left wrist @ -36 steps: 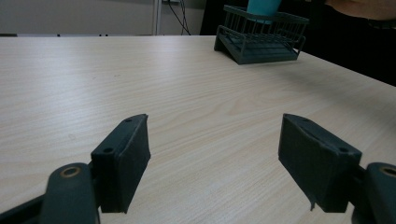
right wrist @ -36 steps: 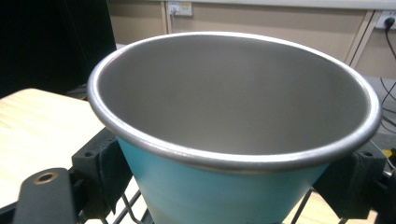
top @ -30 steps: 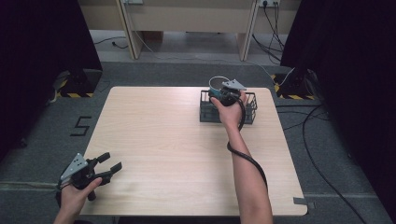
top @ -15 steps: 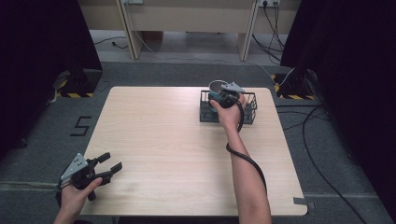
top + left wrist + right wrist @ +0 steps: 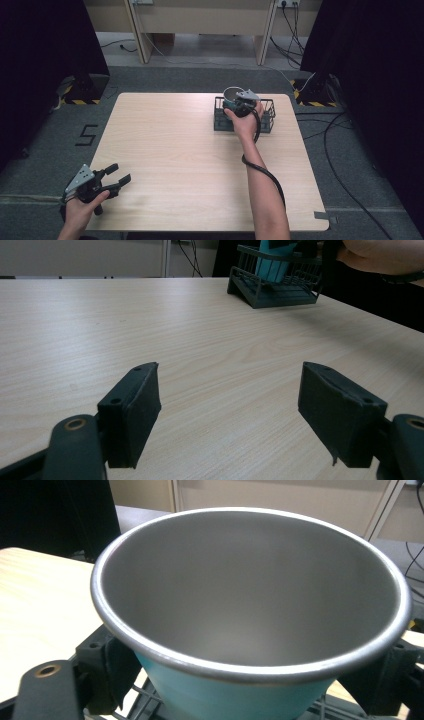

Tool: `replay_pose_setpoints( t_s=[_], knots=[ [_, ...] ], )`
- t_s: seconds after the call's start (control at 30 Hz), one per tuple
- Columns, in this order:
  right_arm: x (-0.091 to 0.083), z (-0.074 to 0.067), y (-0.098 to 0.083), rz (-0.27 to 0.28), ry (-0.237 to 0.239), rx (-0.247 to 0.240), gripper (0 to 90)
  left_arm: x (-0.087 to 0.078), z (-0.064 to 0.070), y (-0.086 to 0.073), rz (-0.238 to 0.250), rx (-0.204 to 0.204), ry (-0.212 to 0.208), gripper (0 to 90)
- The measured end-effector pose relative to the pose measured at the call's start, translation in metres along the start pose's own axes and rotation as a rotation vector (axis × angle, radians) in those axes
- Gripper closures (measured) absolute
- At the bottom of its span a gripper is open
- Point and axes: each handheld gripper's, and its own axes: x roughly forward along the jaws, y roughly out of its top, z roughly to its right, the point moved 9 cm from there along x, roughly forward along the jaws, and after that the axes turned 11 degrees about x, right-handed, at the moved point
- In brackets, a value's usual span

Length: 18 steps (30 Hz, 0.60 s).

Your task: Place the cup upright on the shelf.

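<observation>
A metal cup (image 5: 250,595) with a teal outside and a steel inside stands between the jaws of my right gripper (image 5: 250,680), which is shut on its lower wall. In the high view the right gripper (image 5: 236,103) holds the cup (image 5: 231,93) over the left part of a dark wire basket (image 5: 267,120) at the table's far right. My left gripper (image 5: 120,173) stands open at the near left corner, just above the table, with nothing between its jaws. The left gripper view shows its own jaws (image 5: 230,410) wide apart, with the basket (image 5: 280,292) and teal cup (image 5: 272,262) far ahead.
The light wooden table (image 5: 190,165) is bare between the two grippers. A cable (image 5: 262,172) trails along the right forearm. Dark curtains, floor cables and a desk frame surround the table.
My right gripper and the cup have shifted very slightly over the basket. The left gripper has stayed where it was, still open.
</observation>
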Motion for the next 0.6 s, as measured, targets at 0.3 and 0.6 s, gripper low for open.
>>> replay_pose_setpoints(
  t_s=[0.3,0.6],
  knots=[
    [-0.007,0.000,-0.002,0.005,0.002,0.004,14.7,0.000,0.000,0.000,-0.001,-0.001,-0.001,24.1],
    [-0.017,0.001,-0.007,0.008,0.009,0.019,14.7,0.000,0.001,0.000,0.000,0.000,-0.001,24.1]
  ],
)
